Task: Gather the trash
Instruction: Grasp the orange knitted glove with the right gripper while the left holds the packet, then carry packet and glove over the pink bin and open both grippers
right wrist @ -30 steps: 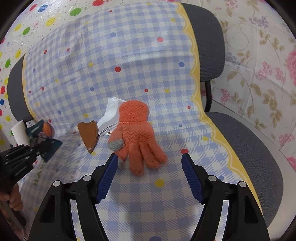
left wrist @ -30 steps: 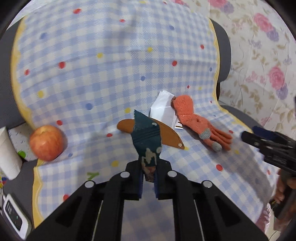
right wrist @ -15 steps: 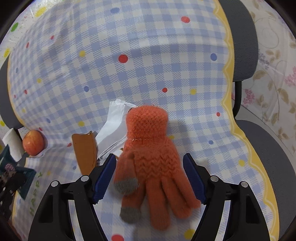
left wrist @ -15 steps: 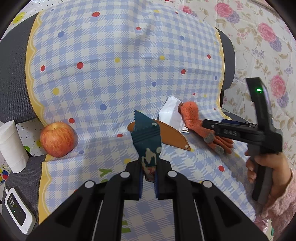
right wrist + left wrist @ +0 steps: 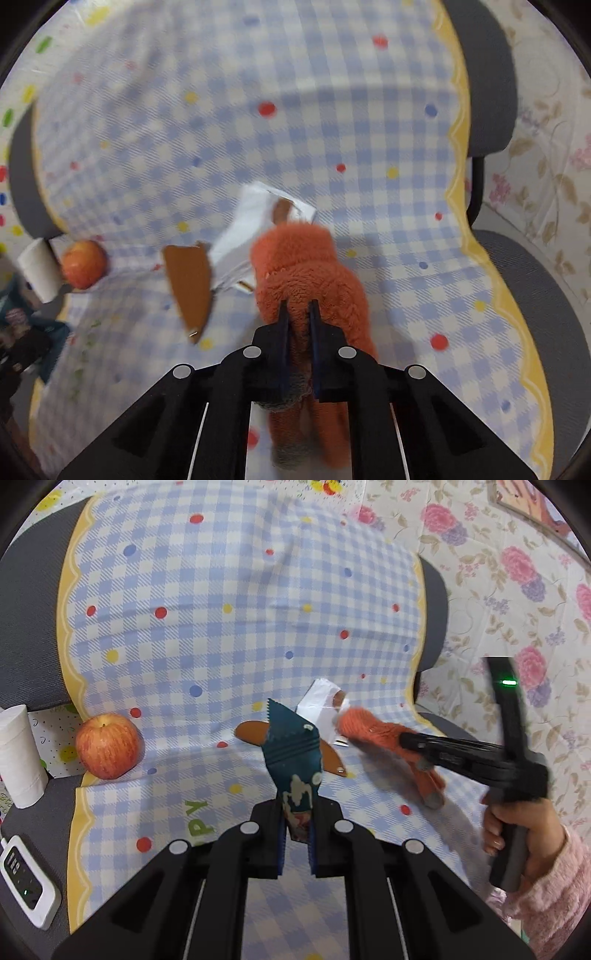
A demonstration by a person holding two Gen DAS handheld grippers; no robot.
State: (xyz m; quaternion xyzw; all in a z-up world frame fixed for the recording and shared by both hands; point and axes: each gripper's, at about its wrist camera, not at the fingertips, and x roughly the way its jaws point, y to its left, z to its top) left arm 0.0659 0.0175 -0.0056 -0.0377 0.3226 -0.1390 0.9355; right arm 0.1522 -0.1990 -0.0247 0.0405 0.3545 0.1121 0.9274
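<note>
Teal foil wrapper point(image 5: 293, 760), a torn snack packet with a serrated top edge, stands upright in the left gripper point(image 5: 295, 834), whose pads are closed flat on its lower end. In the left wrist view the remaining items lie ahead and to the right of this tool on the checked cloth point(image 5: 221, 627): a brown wedge-shaped scrap point(image 5: 251, 731) directly behind the wrapper, then a white paper piece point(image 5: 321, 701), then the orange glove point(image 5: 373, 731). The right gripper point(image 5: 406, 740) enters from the right, held in a hand point(image 5: 517, 830), and reaches the glove. An apple point(image 5: 109, 746) sits well apart at the left.

In the right wrist view the right gripper point(image 5: 297, 314) has just been closing, and its jaws now pinch a fold of the orange glove point(image 5: 314, 273) between them. The glove's long axis runs along the tool's pointing line, cuff farthest, fingers nearest and partly under the tool. White paper point(image 5: 255, 221) lies partly beneath the cuff; the brown scrap point(image 5: 190, 288) lies just left of the glove, long axis pointing toward the camera. This view is motion-blurred.

Judgement: the right hand is nearer to the paper and scrap; clearing the glove would expose the paper.
</note>
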